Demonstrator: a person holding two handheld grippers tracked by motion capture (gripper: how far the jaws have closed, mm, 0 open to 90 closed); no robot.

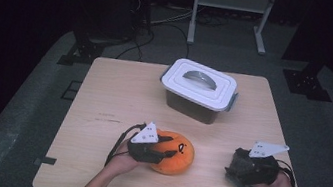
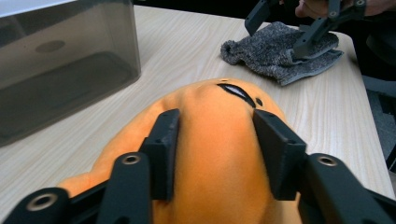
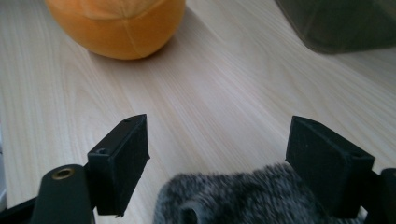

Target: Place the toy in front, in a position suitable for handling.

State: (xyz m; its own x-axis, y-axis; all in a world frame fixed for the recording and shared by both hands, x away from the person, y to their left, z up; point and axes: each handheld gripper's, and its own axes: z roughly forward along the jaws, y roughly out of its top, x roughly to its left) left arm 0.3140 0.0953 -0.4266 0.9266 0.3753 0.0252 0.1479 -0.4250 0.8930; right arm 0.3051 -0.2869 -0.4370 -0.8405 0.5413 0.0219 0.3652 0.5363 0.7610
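Observation:
An orange plush toy (image 1: pixel 178 160) lies on the wooden table near its front edge. My left gripper (image 1: pixel 164 152) reaches over it from the left, and its two jaws press into the plush toy (image 2: pixel 210 140) from either side. A grey fuzzy cloth (image 1: pixel 239 159) lies at the front right. My right gripper (image 1: pixel 240 167) hovers over that cloth with its jaws wide apart. In the right gripper view the cloth (image 3: pixel 233 198) sits low between the pads (image 3: pixel 123 163) without touching them, so the right gripper (image 3: pixel 217 140) is open.
A grey plastic box (image 1: pixel 188 106) with a white handled lid (image 1: pixel 200 83) stands at the middle back of the table (image 1: pixel 113 95). Its smoky wall (image 2: pixel 56 65) is close on the left gripper's left. Dark floor, cables and a metal stand lie beyond.

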